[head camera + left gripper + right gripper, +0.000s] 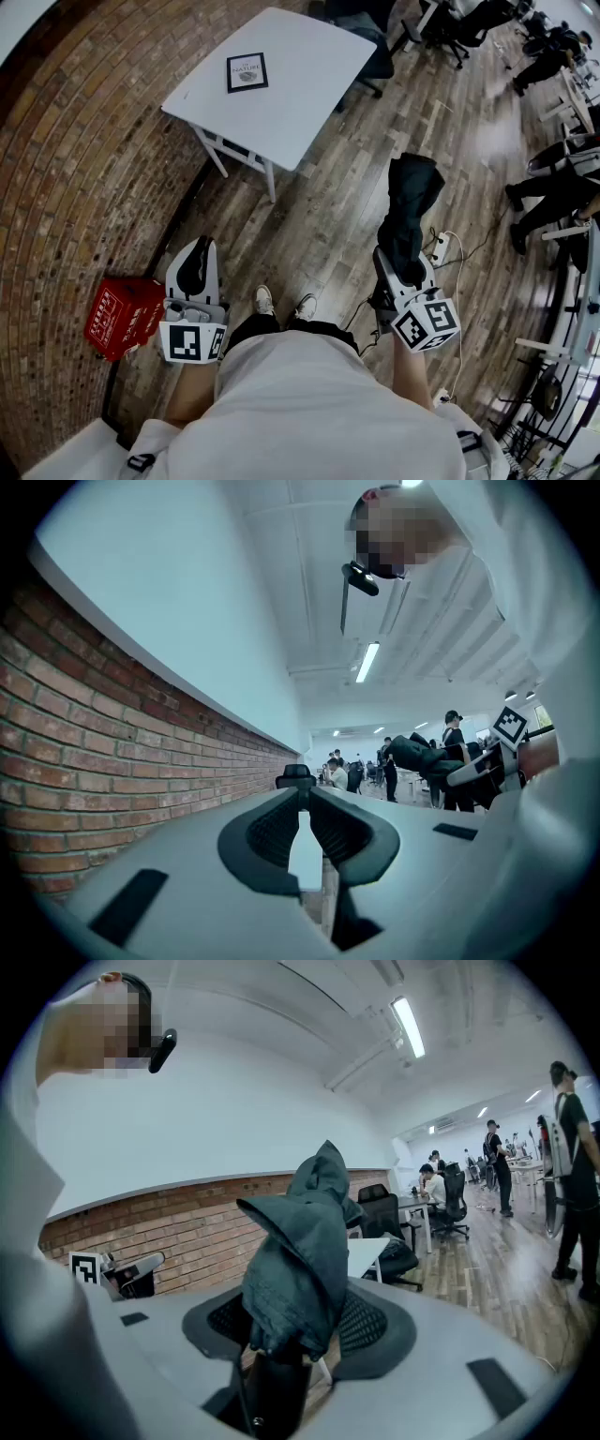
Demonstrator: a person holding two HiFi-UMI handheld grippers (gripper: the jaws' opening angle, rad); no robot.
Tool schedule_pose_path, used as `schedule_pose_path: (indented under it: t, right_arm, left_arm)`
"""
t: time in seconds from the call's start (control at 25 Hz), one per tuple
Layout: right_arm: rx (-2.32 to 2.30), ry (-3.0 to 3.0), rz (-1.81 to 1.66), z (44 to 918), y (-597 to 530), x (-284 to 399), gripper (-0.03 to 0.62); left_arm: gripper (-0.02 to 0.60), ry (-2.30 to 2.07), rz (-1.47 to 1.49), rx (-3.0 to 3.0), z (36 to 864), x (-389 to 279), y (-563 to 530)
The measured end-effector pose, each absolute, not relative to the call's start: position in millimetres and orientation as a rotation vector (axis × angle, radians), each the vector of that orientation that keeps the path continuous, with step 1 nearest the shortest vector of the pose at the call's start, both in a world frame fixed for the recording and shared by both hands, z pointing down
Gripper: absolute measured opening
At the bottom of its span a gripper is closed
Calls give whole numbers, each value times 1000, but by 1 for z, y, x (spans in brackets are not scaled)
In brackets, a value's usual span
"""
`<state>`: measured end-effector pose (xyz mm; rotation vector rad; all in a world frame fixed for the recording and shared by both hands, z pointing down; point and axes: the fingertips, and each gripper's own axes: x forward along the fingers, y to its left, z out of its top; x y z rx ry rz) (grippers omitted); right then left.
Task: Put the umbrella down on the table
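The right hand-held gripper [298, 1309] is clamped on the black handle end of the umbrella [300, 1232]. The umbrella is folded, and its dark fabric stands up out of the jaws in a loose bunch, leaning slightly. In the head view it hangs in the air over the wooden floor [328, 225], off the near right edge of the white worktop [309, 84] and well apart from it. A framed card [247, 72] lies flat near the worktop's left edge. The left hand-held gripper [297, 775] is held out level beside the brick wall [75, 187]. Its jaws are together at the tips, with nothing between them. A red crate [122, 317] sits on the floor against the wall, just left of that gripper.
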<state>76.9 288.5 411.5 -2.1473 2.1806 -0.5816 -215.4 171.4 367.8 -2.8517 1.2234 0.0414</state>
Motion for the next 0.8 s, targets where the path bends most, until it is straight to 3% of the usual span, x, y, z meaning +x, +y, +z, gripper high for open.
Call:
schedule_pose_path:
  t: [0.8]
  right_arm:
    - [-2038, 2296, -458, 392, 315, 75, 236]
  left_arm:
    - [52, 1224, 95, -2857, 357, -185, 218]
